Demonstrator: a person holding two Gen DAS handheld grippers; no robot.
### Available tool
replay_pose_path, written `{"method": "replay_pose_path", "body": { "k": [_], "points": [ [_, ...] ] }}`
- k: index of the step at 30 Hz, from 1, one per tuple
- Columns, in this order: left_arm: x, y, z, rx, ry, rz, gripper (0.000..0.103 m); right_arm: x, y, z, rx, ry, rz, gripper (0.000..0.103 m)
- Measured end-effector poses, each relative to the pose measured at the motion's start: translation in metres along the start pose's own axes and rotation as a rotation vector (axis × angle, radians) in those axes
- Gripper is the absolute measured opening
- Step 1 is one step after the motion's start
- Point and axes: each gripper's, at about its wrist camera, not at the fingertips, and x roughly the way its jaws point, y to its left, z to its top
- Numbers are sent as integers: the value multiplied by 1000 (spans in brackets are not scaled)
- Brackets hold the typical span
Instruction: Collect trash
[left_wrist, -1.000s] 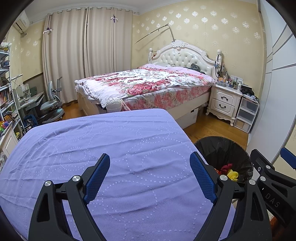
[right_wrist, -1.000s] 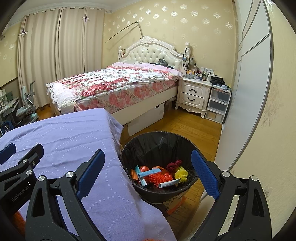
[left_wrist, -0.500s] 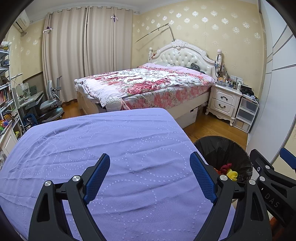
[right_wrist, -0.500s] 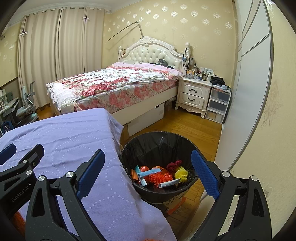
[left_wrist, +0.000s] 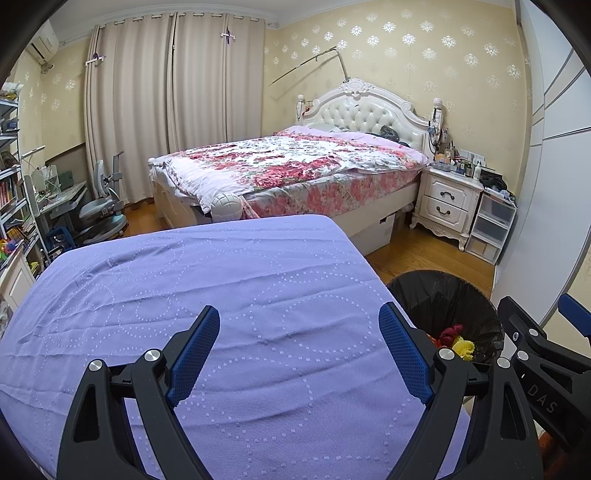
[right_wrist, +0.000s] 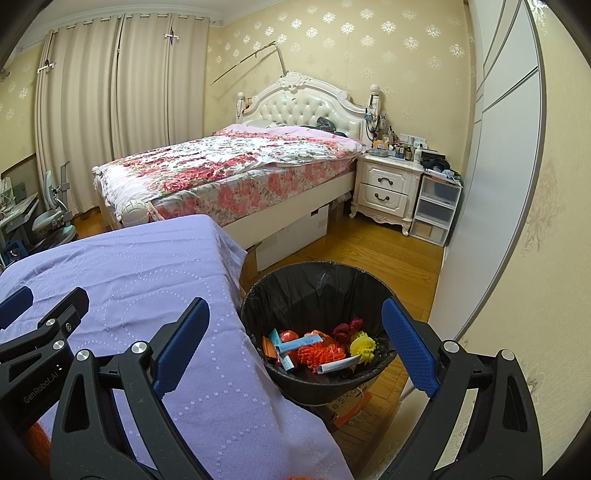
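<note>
A black-lined trash bin (right_wrist: 317, 280) stands on the floor by the right edge of a table with a purple cloth (left_wrist: 221, 295). It holds several pieces of trash (right_wrist: 317, 350): orange, red and yellow scraps and blue-white tubes. The bin also shows in the left wrist view (left_wrist: 443, 295). My left gripper (left_wrist: 299, 350) is open and empty above the cloth. My right gripper (right_wrist: 295, 343) is open and empty, over the bin's near rim and the table edge. Each gripper shows at the edge of the other's view.
A bed with a floral cover (left_wrist: 295, 170) stands beyond the table. A white nightstand (right_wrist: 388, 188) and plastic drawers (right_wrist: 436, 210) are at the back right. A wardrobe wall (right_wrist: 491, 184) is on the right. A desk and chair (left_wrist: 99, 210) are at the left.
</note>
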Motion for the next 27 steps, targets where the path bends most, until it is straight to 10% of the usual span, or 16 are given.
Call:
{"method": "replay_pose_path", "body": {
  "k": [27],
  "points": [
    [-7,-1,-5,14,-39,8,85,0,1,0,0,0,0,92]
  ]
}}
